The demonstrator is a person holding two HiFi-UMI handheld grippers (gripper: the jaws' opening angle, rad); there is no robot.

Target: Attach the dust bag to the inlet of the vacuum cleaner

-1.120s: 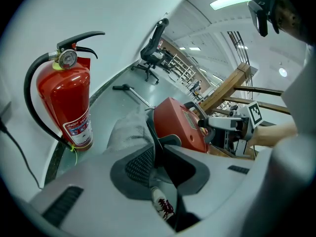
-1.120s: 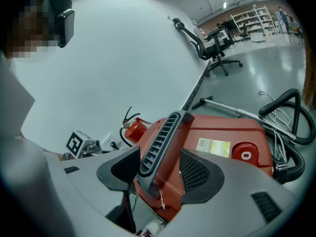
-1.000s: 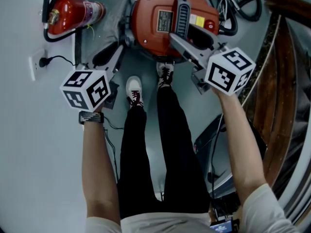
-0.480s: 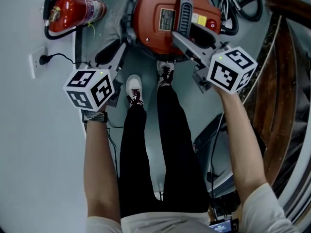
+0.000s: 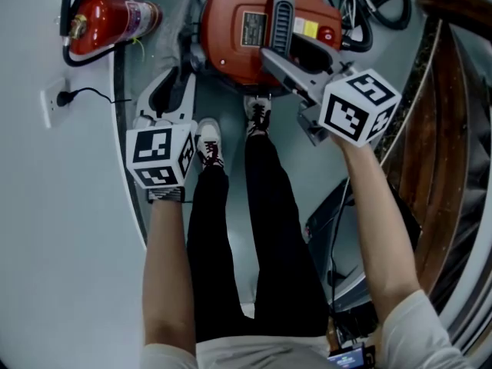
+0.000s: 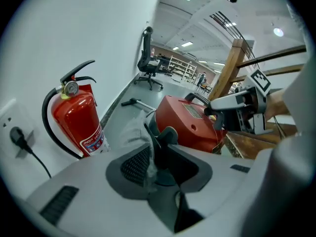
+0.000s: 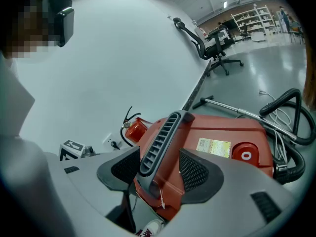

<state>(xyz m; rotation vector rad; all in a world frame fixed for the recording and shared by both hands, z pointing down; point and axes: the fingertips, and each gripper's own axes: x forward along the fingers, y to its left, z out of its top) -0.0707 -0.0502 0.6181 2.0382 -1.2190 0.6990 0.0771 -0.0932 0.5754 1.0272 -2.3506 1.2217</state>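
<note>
The red vacuum cleaner (image 5: 246, 29) stands on the floor just ahead of the person's shoes. My right gripper (image 5: 270, 56) reaches onto its top and is shut on the grey ribbed handle (image 7: 160, 142), which fills the gap between the two pads. My left gripper (image 5: 171, 91) hangs to the left of the vacuum cleaner (image 6: 190, 125). Its jaws are pressed together on a thin whitish fold of the dust bag (image 6: 132, 135). The rest of the bag is blurred. The inlet is not visible in any view.
A red fire extinguisher (image 5: 104, 21) stands against the white wall at the left, near a wall socket with a plug (image 5: 58, 98). A black hose (image 5: 369, 6) and a metal wand (image 7: 237, 110) lie behind the vacuum. A wooden railing (image 5: 446, 129) runs along the right.
My left gripper has moved right, toward the legs, and turned so its cube faces differently. The right gripper has stayed on the handle.
</note>
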